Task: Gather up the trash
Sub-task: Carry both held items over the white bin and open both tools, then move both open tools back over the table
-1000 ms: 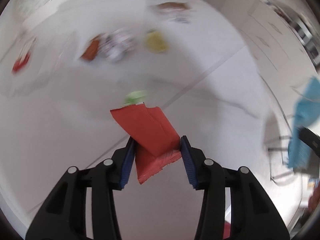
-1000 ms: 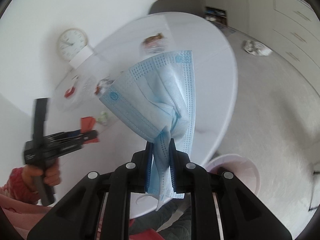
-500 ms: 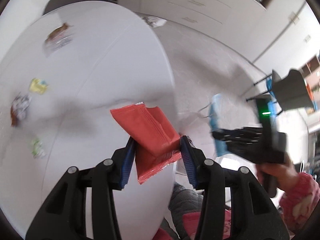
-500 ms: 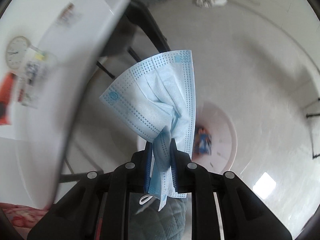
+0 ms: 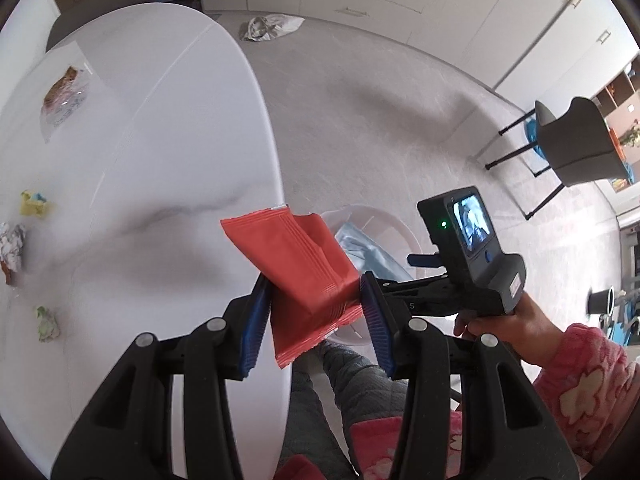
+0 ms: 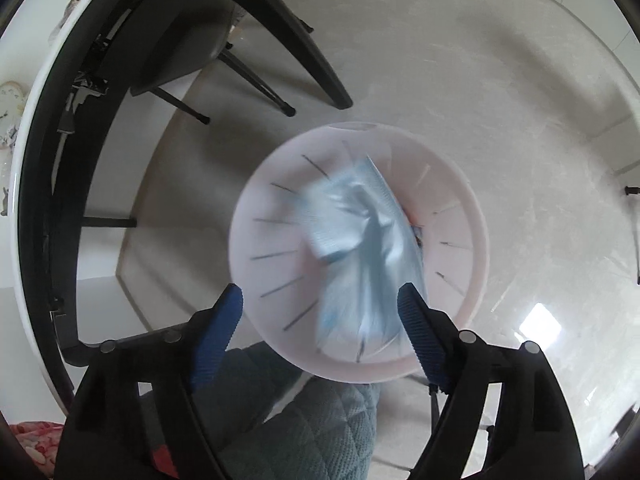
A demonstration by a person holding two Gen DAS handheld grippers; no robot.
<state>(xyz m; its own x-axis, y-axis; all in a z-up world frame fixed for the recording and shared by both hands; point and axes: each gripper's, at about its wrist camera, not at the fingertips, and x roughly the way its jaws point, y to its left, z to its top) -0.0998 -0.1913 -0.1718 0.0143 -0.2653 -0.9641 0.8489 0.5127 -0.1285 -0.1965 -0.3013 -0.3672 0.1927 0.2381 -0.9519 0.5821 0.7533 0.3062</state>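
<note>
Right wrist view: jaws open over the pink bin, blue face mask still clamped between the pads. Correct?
Not quite. In the right wrist view the right gripper has just opened its jaws; the blue face mask, motion-blurred, is free of the pads and dropping into the pink bin.

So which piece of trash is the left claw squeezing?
The red wrapper. The left claw pinches it, while the blue mask is loose over the bin and other scraps lie on the table.

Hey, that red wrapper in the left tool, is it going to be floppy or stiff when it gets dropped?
Probably semi-stiff: the red wrapper holds a sharp fold and stands up from the left tool without drooping. Likely very light, since it looks flat and empty. Its smooth film may be slippery, so it could flutter rather than fall straight.
</note>
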